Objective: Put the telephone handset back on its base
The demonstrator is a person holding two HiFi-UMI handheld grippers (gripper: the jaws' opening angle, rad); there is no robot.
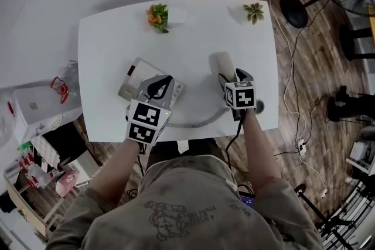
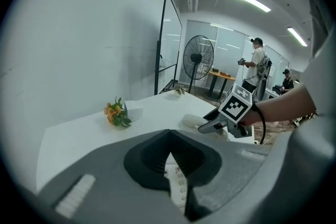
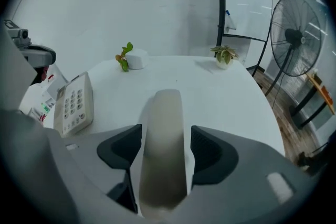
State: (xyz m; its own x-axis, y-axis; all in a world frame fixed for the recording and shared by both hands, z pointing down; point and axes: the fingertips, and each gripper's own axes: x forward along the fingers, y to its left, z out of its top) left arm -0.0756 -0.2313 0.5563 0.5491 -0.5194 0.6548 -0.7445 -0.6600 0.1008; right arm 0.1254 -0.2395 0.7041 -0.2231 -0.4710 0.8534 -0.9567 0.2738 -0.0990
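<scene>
1. R gripper (image 3: 166,150): jaws wide, astride handset (image 3: 165,113), w/ a slim gap at its right side.
2. Handset lies flat on table (image 1: 187,38), at 3 o'clock of table centre.
3. Base (image 1: 133,76) sits at 9 o'clock of handset, apart from it.
4. L gripper (image 2: 169,136): jaw tips together, gripping nothing, over base keypad (image 2: 176,178).

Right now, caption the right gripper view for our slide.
Jaws of the right gripper flank a beige plastic telephone handset on the white table.

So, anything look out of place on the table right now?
Only the handset: it lies flat on the table, off and apart from the base. Nothing looks spilled or damaged.
</scene>
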